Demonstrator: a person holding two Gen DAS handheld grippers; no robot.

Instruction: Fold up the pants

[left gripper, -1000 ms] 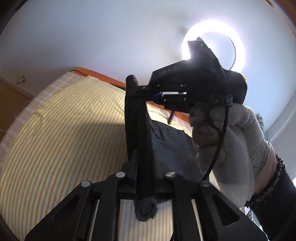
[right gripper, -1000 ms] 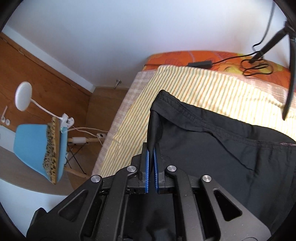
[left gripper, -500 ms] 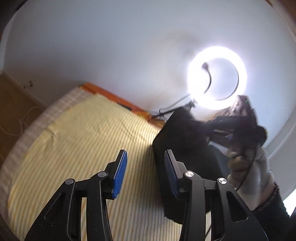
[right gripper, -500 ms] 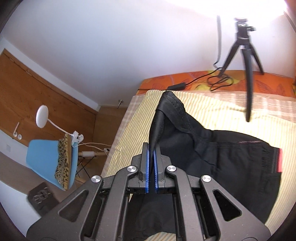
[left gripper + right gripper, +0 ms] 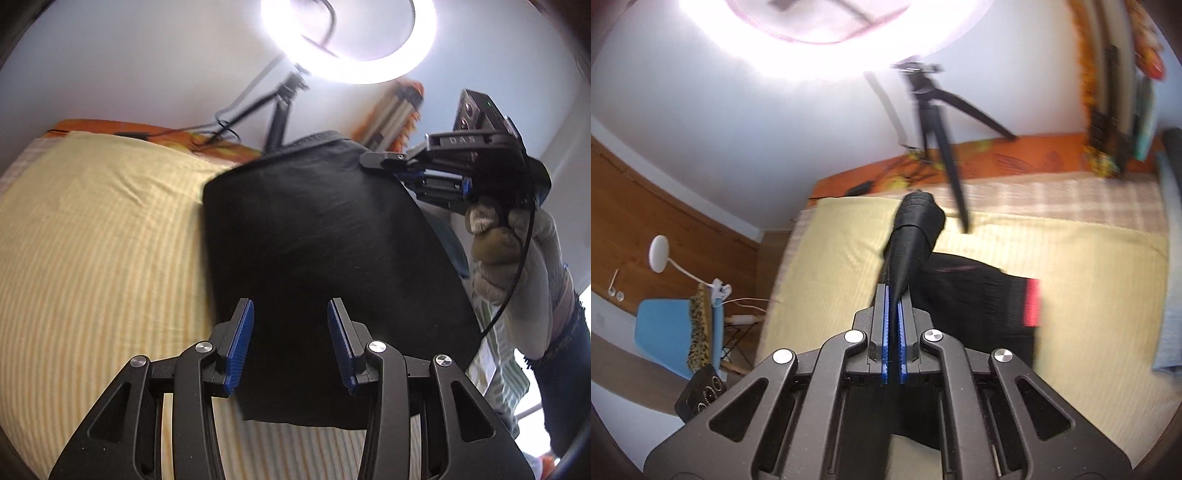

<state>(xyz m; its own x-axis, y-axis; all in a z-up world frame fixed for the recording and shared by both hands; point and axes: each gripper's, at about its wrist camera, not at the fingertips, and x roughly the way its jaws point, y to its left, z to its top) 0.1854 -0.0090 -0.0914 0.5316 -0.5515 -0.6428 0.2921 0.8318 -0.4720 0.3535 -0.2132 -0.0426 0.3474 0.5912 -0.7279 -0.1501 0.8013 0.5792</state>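
Note:
The black pants [image 5: 325, 251] hang lifted over the yellow striped bed [image 5: 96, 236]. My left gripper [image 5: 291, 347] is open and empty, its blue pads on either side of the hanging cloth, not touching it. My right gripper [image 5: 894, 295] is shut on the pants' edge [image 5: 912, 236] and holds it up; it also shows in the left wrist view [image 5: 373, 160], pinching the top right corner. The rest of the pants, with a red waistband tag [image 5: 1032, 302], lies on the bed.
A tripod [image 5: 938, 129] with a bright ring light [image 5: 351, 40] stands at the bed's far edge on an orange cover [image 5: 997, 155]. A blue chair [image 5: 676, 332] and a white lamp [image 5: 661, 249] stand left of the bed.
My left gripper let go of the pants and opened, then drew back. My right gripper kept its hold and lifted the cloth higher, so it now hangs in front of the left gripper.

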